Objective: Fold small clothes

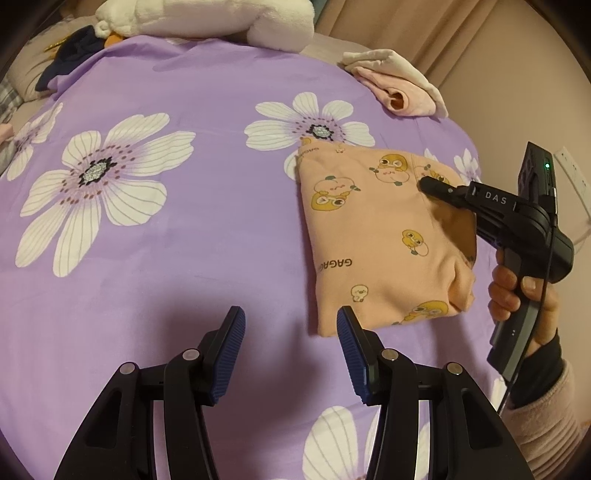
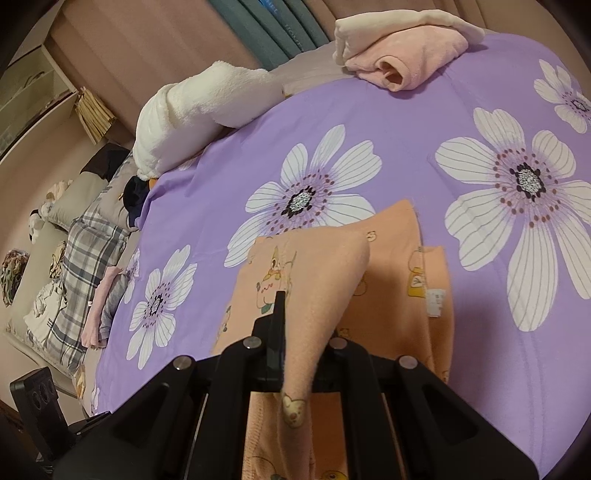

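A peach garment [image 1: 369,236] printed with yellow ducks lies partly folded on the purple flowered bedspread [image 1: 192,258], right of centre in the left wrist view. My right gripper [image 1: 424,182], held by a person's hand [image 1: 517,291], comes in from the right and is shut on a raised flap of the garment. In the right wrist view that flap [image 2: 332,273] is pinched in the right gripper [image 2: 279,297] and drapes over its fingers. My left gripper [image 1: 290,332] is open just off the garment's near left corner, with nothing between its blue pads [image 1: 229,350].
Folded pink and cream clothes [image 1: 395,85] [image 2: 399,48] sit at the bed's far right edge. A white plush [image 1: 207,22] [image 2: 192,110] and dark clothing [image 1: 70,55] lie at the back. Plaid fabric [image 2: 85,258] and cushions lie off the bed's left side.
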The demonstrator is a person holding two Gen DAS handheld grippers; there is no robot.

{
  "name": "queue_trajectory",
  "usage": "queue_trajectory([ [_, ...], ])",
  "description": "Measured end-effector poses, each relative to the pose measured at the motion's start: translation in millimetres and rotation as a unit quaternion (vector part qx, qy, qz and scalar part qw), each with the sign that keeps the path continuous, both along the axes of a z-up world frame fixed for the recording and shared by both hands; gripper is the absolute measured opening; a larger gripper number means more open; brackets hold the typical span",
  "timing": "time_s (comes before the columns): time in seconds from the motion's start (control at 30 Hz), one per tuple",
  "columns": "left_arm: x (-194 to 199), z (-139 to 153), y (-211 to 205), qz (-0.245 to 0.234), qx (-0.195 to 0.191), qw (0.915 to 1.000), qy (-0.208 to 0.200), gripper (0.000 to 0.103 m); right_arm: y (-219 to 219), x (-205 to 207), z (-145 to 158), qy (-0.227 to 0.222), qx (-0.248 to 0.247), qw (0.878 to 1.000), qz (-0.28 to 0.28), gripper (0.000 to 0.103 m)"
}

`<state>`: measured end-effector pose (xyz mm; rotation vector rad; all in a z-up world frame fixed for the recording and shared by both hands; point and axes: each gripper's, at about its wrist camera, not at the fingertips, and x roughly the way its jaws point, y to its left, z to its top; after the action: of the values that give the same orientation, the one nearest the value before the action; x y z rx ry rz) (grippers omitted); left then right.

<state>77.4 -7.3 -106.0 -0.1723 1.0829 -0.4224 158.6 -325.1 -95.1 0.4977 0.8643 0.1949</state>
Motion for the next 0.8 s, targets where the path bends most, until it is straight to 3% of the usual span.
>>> queue_trajectory([
  [0.8, 10, -2, -13, 0.001, -0.005, 0.9999, 0.01, 0.05, -29, 1, -19, 0.038, 0.026, 0.999, -0.016, 0.008],
])
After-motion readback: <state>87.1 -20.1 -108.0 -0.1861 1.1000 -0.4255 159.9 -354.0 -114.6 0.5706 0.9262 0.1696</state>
